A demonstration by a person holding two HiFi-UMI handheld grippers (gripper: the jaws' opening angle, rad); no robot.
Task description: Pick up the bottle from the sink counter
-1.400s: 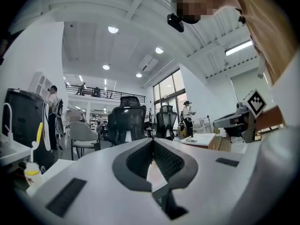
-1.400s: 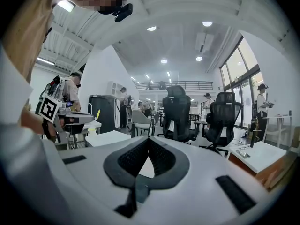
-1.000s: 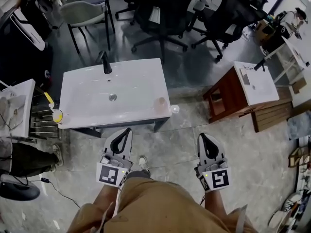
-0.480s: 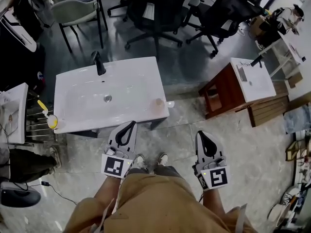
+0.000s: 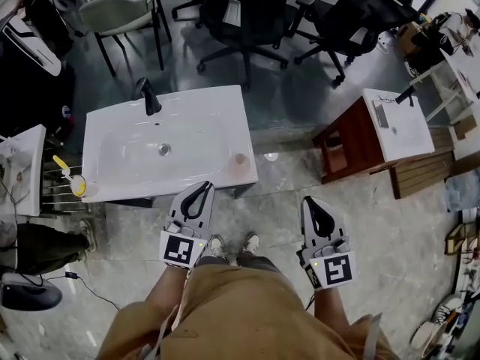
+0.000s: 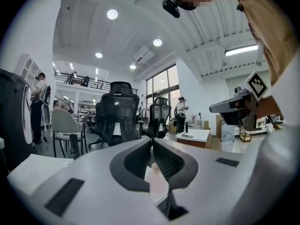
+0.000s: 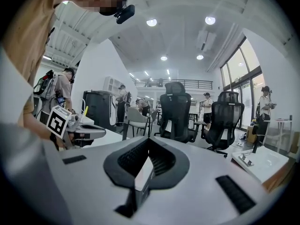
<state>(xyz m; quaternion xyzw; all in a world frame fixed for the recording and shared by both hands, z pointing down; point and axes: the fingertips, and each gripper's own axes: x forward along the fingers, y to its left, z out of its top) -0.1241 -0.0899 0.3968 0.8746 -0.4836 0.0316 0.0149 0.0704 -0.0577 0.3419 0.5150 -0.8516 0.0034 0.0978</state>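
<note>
A small, pale pink, see-through bottle point(image 5: 240, 158) stands upright near the front right corner of the white sink counter point(image 5: 120, 186). My left gripper point(image 5: 204, 188) is shut and empty, its tip just over the counter's front edge, short of the bottle and a little to its left. In the left gripper view the bottle point(image 6: 155, 178) shows low through the hollow behind the closed tips of the left gripper point(image 6: 151, 140). The right gripper point(image 5: 309, 201) hangs over the floor to the right of the counter, shut and empty; in its own view the right gripper point(image 7: 149, 139) points toward office chairs.
A black tap point(image 5: 148, 96) stands at the counter's back edge, and a yellow item point(image 5: 77, 186) sits at its front left corner. A wooden stand with a second white basin point(image 5: 394, 122) is at the right. Office chairs point(image 5: 240, 13) crowd behind. My shoes point(image 5: 217, 244) are below.
Both grippers have moved forward toward the counter. The left one went from well short of the front edge to reaching it, and closer to the bottle. Both stayed shut.
</note>
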